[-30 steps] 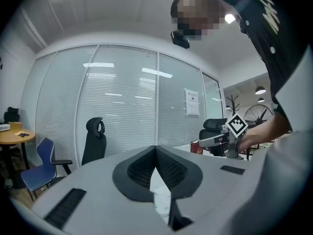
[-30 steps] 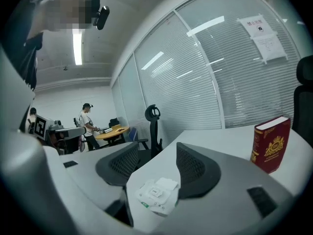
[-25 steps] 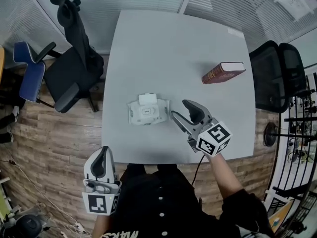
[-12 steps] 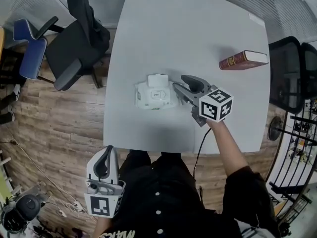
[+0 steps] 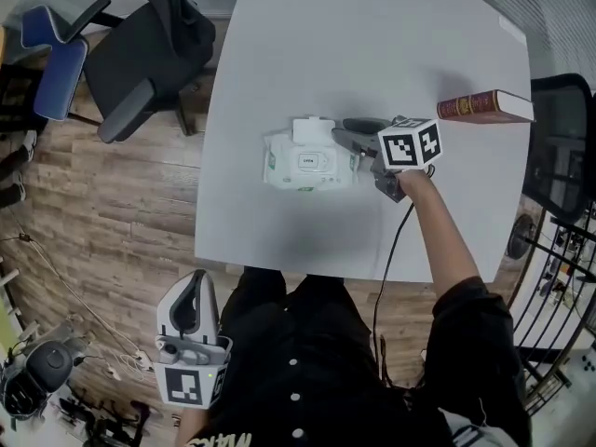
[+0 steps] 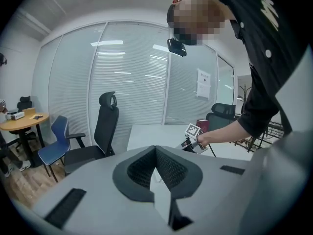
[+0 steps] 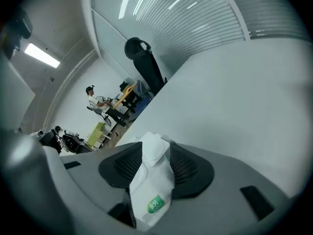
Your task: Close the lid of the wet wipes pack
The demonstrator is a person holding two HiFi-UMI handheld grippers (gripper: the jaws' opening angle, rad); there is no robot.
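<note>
Wipes pack (image 5: pixel 307 161) lies btwn jaws of R gripper (image 5: pixel 343 128) — apart, just been closing; L gripper (image 6: pixel 155 151) jaws together, empty.

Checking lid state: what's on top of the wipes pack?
Its white lid, flipped open past the far edge, and the uncovered dispenser panel. The wipes inside are hidden.

We are looking at a bright, evenly lit room. A ceiling strip light (image 7: pixel 43 56) is glowing overhead, and more lights are reflecting as pale streaks in the glass wall (image 6: pixel 106 43). The white table (image 5: pixel 372 45) is taking the light softly, without hard glare, and the wet wipes pack (image 5: pixel 307 161) is throwing only a faint shadow. Every view is bending strongly towards its edges. Dark corners are ringing both gripper views, where the nearest foreground is going soft.
</note>
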